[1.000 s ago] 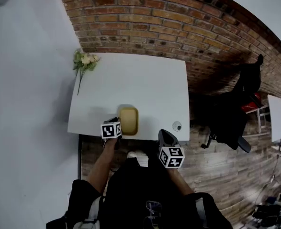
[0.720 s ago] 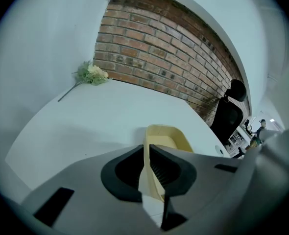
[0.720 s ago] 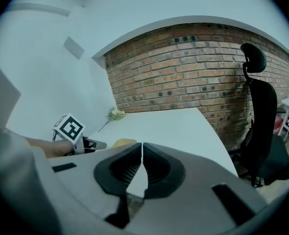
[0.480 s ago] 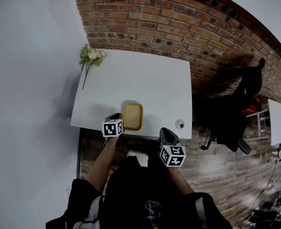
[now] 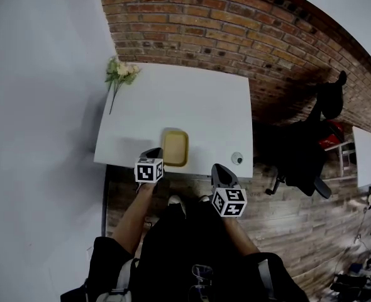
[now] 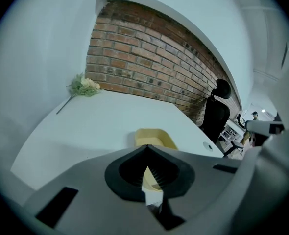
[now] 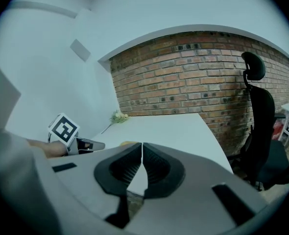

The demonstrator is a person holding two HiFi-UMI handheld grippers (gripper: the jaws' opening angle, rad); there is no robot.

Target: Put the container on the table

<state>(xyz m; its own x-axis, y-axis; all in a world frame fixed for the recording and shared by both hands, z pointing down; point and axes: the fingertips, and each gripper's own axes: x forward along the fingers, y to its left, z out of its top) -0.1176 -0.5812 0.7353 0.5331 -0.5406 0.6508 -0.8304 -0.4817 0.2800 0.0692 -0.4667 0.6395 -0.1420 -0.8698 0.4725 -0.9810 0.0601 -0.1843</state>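
The yellow container point(image 5: 174, 147) rests flat on the white table point(image 5: 192, 106), close to its front edge. My left gripper point(image 5: 154, 153) hovers just left of and behind the container, apart from it; in the left gripper view its jaws meet at the tips point(image 6: 145, 146) with nothing between them, and the container point(image 6: 154, 138) lies just beyond. My right gripper point(image 5: 218, 168) is off the table's front edge, to the right of the container. Its jaws are also closed tip to tip point(image 7: 142, 144) and hold nothing.
A sprig of pale flowers point(image 5: 121, 73) lies at the table's far left corner. A small round fitting point(image 5: 237, 158) sits near the front right corner. A black office chair point(image 5: 305, 150) stands right of the table, and a brick wall point(image 5: 236, 30) runs behind.
The left gripper has drawn back from the container, which stays on the table. The right gripper has shifted slightly back toward the person.
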